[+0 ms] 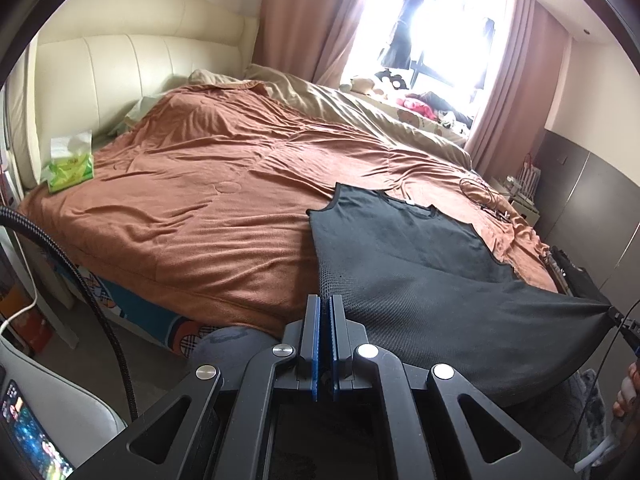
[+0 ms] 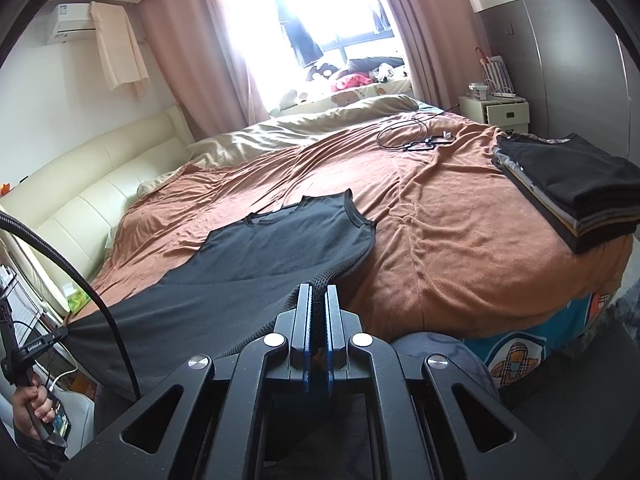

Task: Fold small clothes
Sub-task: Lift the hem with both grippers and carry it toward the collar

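Bed point(image 2: 460, 232): both jaws clamped tight on dark shirt point(image 2: 288, 240) hem corners.

Place: a home bedroom
Bed: wide bed under a rumpled rust-brown blanket point(image 1: 208, 200), cream padded leather headboard point(image 1: 120, 76)
Window: bright window with dusty-pink curtains point(image 2: 192, 40)
Wall: white air conditioner point(image 2: 72, 22)
Bedside: small cream nightstand point(image 2: 500, 110)
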A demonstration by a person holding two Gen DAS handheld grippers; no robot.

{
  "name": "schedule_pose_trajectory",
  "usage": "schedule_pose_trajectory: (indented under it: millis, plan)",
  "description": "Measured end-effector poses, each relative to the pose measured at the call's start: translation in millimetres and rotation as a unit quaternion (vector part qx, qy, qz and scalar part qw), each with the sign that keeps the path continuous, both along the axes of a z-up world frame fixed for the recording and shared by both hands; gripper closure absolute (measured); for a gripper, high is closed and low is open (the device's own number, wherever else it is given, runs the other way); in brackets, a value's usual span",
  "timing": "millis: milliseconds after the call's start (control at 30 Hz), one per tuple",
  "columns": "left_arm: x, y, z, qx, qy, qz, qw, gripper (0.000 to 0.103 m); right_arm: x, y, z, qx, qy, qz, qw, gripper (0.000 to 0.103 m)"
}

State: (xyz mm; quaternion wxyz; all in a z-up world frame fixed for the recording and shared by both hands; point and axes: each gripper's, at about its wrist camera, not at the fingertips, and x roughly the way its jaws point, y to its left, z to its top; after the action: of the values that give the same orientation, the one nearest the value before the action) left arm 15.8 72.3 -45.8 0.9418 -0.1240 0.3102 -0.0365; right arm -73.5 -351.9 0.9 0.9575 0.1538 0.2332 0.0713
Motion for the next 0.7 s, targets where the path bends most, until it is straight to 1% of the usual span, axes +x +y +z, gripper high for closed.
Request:
schedule_pose_trajectory:
  millis: [167,333,533,700]
  plan:
    - [4.8,4.6,0.7,-0.005,0.000,0.000,1.0000,0.099,-3.2,1.8,-0.2,-0.004,-0.001,-0.004,1.000,0.101]
    - [26.5,7.6,2.6,0.001,-0.003,0.001,1.0000,0.099,16.6,6.6,0.6,-0.014,0.004,-0.006,1.000,0.101]
    - [67.4,4.2,11.4,0.019,-0.004,0.003,0.9998,0.099,62.6,11.2,12.0,-0.025,0.008,-0.006,1.000,0.101]
    - [110.4,0.1,15.3,0.031,0.004,0.005,0.9995,0.099,105.2,12.2,16.4,-0.030,0.018,-0.006,0.999,0.101]
